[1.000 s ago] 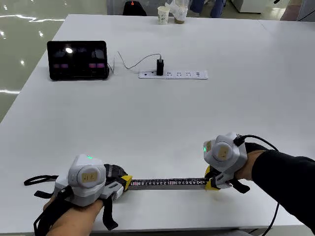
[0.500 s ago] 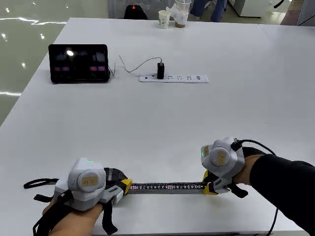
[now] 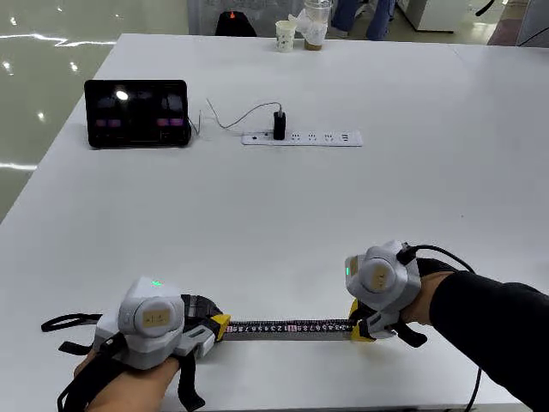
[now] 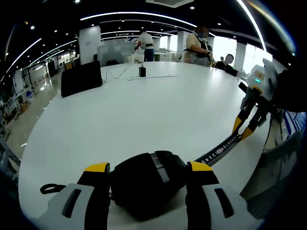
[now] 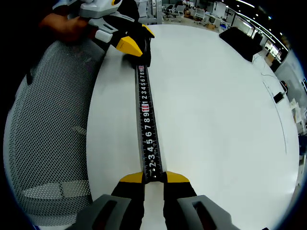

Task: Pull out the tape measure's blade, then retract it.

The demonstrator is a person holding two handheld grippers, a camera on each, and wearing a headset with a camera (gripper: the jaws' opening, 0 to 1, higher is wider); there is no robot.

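Grippers first, at the near edge of the white table (image 3: 360,206): in the head view we see the left gripper (image 3: 214,329) at about 7 o'clock and the right gripper (image 3: 356,324) at about 5 o'clock. The left gripper's yellow-tipped jaws are clamped on the black body of the tape measure (image 4: 146,184), one jaw on each side of it. From it the blade (image 3: 290,327) runs flat along the table toward 3 o'clock, numbered face up, to the right gripper. In the right gripper view we find the blade stretching toward 12 o'clock from between that gripper's jaws, which are pinched on its end with hardly any gap. A black strap (image 3: 64,317) trails from the left gripper toward 9 o'clock. Farther out, at about 10 o'clock in the head view, a dark tablet (image 3: 137,110) stands on the table. Beyond the middle, toward 12 o'clock, lies a white power strip (image 3: 313,137) with a black plug (image 3: 279,123) in it and a thin cable (image 3: 236,112) curling off toward the tablet. At the far edge, near 12 o'clock, we make out a paper cup (image 3: 285,31) with a second cup (image 3: 314,30) just beside it.
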